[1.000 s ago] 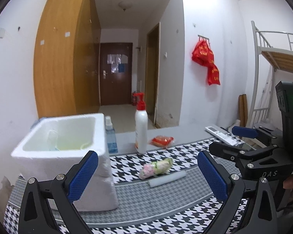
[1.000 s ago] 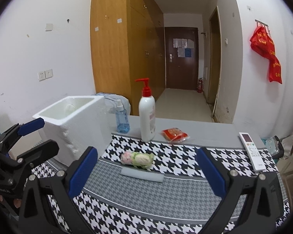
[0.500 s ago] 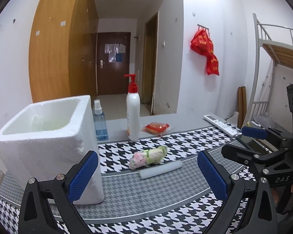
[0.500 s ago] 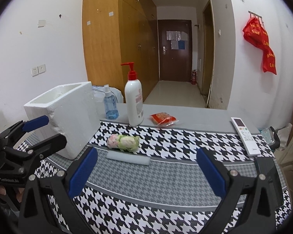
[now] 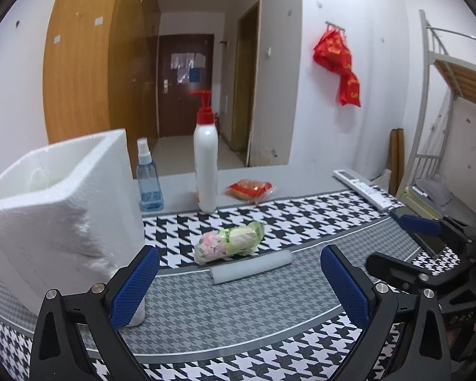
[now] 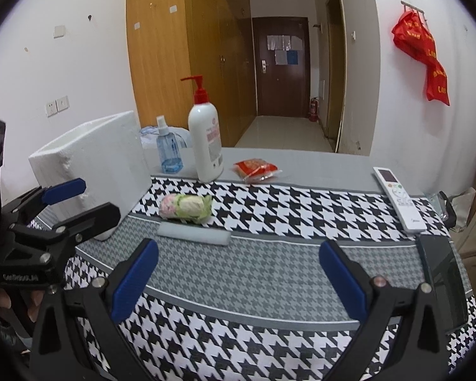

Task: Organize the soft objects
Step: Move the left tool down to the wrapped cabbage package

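A rolled soft bundle, pink and green (image 5: 230, 243) (image 6: 186, 207), lies on the houndstooth cloth mid-table. A pale foam roll (image 5: 252, 267) (image 6: 194, 237) lies just in front of it. A white foam box (image 5: 57, 209) (image 6: 92, 165), open on top, stands at the left. My left gripper (image 5: 239, 289) is open and empty, low over the cloth in front of the rolls and beside the box. My right gripper (image 6: 238, 281) is open and empty, in front of the rolls. Each gripper shows in the other's view: the right one (image 5: 406, 241), the left one (image 6: 79, 200).
A white pump bottle (image 5: 205, 171) (image 6: 205, 146), a blue spray bottle (image 5: 149, 184) (image 6: 168, 150) and a red packet (image 5: 250, 189) (image 6: 257, 169) stand behind the rolls. A white remote (image 6: 398, 198) (image 5: 361, 187) and a dark phone (image 6: 441, 273) lie at the right edge.
Both grippers have lowered and moved closer to the table; the box and the rolls look larger and nearer. Both grippers stay open. The objects have not moved.
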Action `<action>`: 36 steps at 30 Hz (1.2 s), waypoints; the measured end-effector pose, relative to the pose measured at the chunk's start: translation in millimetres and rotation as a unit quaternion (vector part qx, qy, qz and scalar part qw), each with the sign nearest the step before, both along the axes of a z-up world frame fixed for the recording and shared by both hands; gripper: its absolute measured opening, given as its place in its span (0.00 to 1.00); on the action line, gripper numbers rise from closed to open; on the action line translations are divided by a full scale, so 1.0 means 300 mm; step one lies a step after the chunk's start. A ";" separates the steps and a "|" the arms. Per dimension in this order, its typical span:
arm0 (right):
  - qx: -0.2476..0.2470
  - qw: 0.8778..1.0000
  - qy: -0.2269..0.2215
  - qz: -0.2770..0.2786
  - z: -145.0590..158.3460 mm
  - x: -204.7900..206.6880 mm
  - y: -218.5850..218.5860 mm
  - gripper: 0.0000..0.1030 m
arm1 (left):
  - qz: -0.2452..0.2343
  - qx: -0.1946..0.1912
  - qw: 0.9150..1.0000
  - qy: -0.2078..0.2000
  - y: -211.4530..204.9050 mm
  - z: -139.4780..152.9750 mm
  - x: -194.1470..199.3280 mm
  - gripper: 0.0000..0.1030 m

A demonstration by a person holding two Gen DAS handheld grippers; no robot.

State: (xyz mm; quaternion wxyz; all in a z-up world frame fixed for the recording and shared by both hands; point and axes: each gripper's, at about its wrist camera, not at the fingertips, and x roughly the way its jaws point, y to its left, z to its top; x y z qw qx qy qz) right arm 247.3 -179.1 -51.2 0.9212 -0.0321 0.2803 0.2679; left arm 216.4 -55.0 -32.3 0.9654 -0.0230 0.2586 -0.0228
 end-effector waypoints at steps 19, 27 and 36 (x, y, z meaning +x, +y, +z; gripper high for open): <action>0.006 0.999 0.031 0.041 -0.025 0.089 -0.040 0.99 | 0.017 -0.003 0.998 0.054 -0.030 -0.026 0.171 0.99; -0.043 0.996 0.002 0.081 0.014 0.123 0.015 0.99 | 0.022 -0.006 0.998 0.059 -0.034 -0.020 0.215 0.99; -0.072 0.991 0.023 0.115 -0.006 0.200 0.043 0.99 | 0.037 0.007 0.995 0.093 -0.021 -0.049 0.290 0.99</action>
